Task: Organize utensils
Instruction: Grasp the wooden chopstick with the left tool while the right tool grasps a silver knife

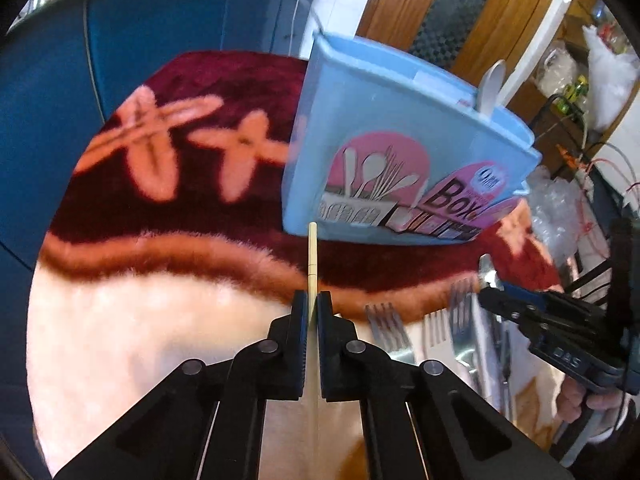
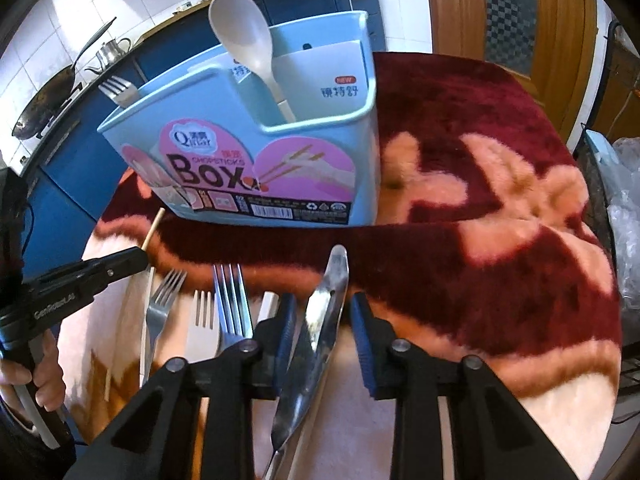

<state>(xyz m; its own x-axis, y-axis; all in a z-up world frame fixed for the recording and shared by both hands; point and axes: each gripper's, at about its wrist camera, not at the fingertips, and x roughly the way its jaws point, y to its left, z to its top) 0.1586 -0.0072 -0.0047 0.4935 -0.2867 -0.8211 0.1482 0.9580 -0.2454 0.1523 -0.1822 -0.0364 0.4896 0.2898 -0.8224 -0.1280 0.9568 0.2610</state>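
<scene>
Left gripper [image 1: 313,308]: jaws clamped on one chopstick [image 1: 312,256]. Right gripper [image 2: 323,312]: jaws narrowed around a steel knife [image 2: 320,320], contact unclear. Forks [image 2: 224,304] loose on the plush blanket [image 2: 500,240]. Blue utensil box [image 2: 280,160] beyond, holding a white spoon [image 2: 244,28]

Both grippers: black plastic linkage arms w/ round silver pivot pins. Left gripper [image 1: 313,312] has black pads; right gripper [image 2: 324,320] blue pads. White lettering on black housings, blue trim on handles. Dark sleeve at left hand [image 2: 38,380].
</scene>
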